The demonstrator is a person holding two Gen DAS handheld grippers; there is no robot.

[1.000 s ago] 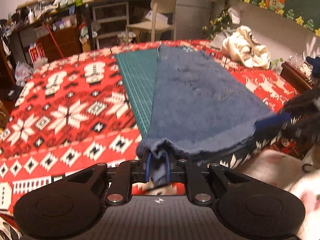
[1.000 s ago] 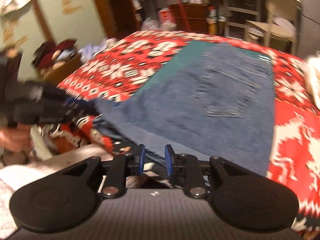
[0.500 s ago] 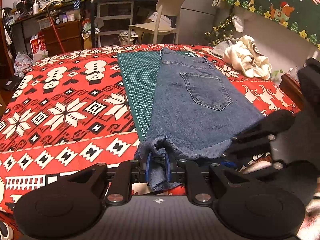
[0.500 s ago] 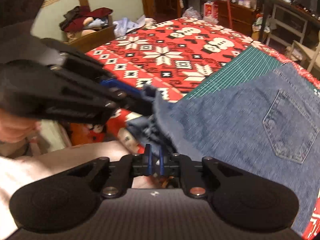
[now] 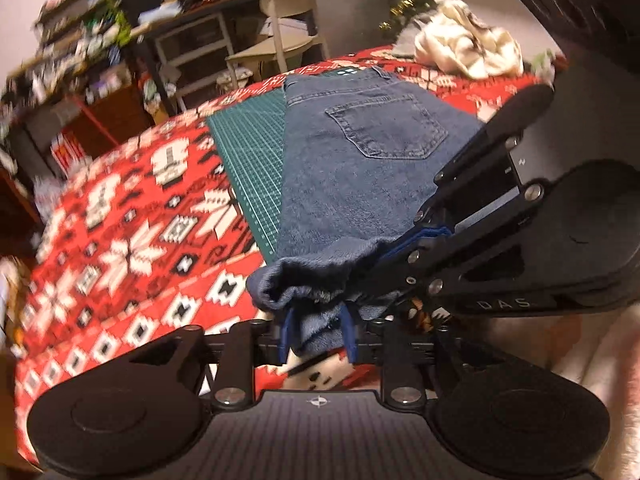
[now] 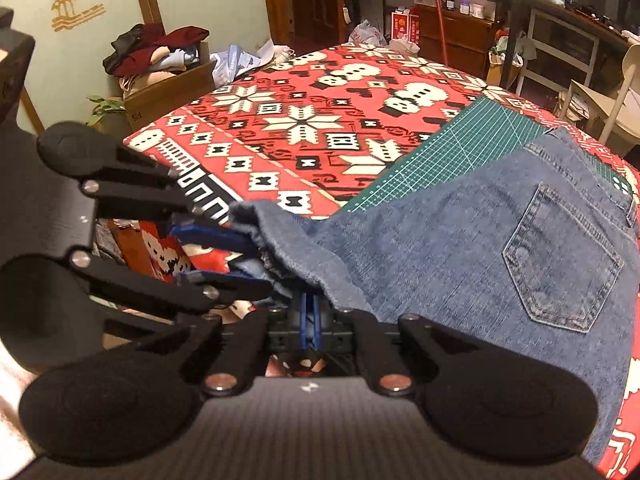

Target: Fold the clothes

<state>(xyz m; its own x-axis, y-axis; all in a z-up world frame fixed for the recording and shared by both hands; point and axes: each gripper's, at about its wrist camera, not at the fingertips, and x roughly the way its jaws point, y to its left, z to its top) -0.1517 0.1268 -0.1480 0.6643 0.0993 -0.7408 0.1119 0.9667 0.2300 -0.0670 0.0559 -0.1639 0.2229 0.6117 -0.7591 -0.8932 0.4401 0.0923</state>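
Blue denim jeans [image 5: 360,184] lie back-pocket up, partly on a green cutting mat [image 5: 252,160], on a table covered with a red patterned cloth [image 5: 120,248]. At the near table edge my left gripper [image 5: 317,332] is shut on a bunched part of the hem. My right gripper [image 6: 309,320] is shut on the same hem edge of the jeans [image 6: 480,248], its blue fingers nearly together. The two grippers sit close, side by side. The left gripper [image 6: 236,258] appears at the left of the right wrist view, and the right gripper [image 5: 424,240] at the right of the left wrist view.
A cream cloth heap [image 5: 468,48] lies at the far right of the table. A white chair [image 5: 288,20] and cluttered desks stand behind it. A cardboard box of clothes [image 6: 160,64] sits on the floor to the left. The red cloth [image 6: 304,128] spreads left of the mat.
My right gripper swung in beside the left one and shut on the jeans' hem. The left gripper kept its hold and tilted, and the hem is now bunched between the two.
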